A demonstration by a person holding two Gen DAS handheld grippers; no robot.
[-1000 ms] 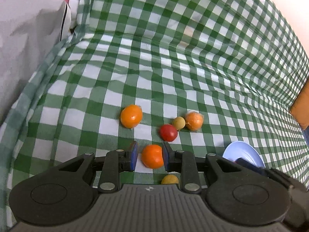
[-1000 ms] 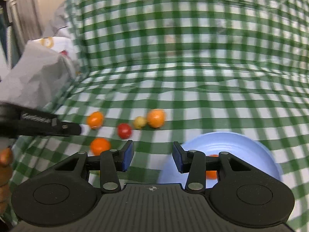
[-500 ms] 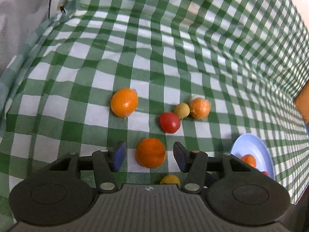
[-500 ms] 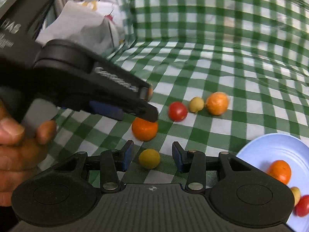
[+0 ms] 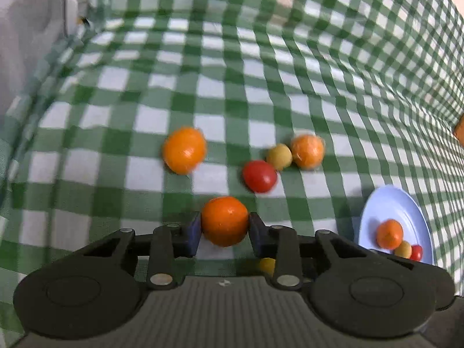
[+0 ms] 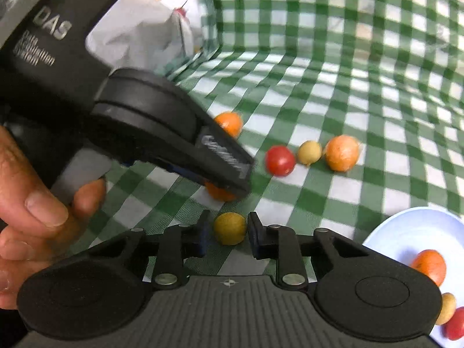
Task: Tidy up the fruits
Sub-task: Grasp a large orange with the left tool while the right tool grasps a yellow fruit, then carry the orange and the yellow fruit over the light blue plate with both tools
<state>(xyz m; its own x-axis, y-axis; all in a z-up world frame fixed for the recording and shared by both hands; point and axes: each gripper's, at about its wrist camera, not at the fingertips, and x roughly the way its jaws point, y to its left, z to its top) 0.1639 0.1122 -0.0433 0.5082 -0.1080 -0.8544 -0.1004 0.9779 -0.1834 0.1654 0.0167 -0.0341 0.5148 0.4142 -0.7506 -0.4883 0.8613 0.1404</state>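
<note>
Round orange fruit is clamped by closing left gripper; small yellow fruit, seemingly pinched by right gripper, lies just beside it.

Black plastic left gripper, silver "DAS" lettering; right gripper: blue-padded fingers, silver pivot screws, ribbed grey base.

Orange pinched in left claw; small yellow fruit pinched in right claw.

Green-white checked cloth: orange, red tomato beyond claw; blue plate to its right.
</note>
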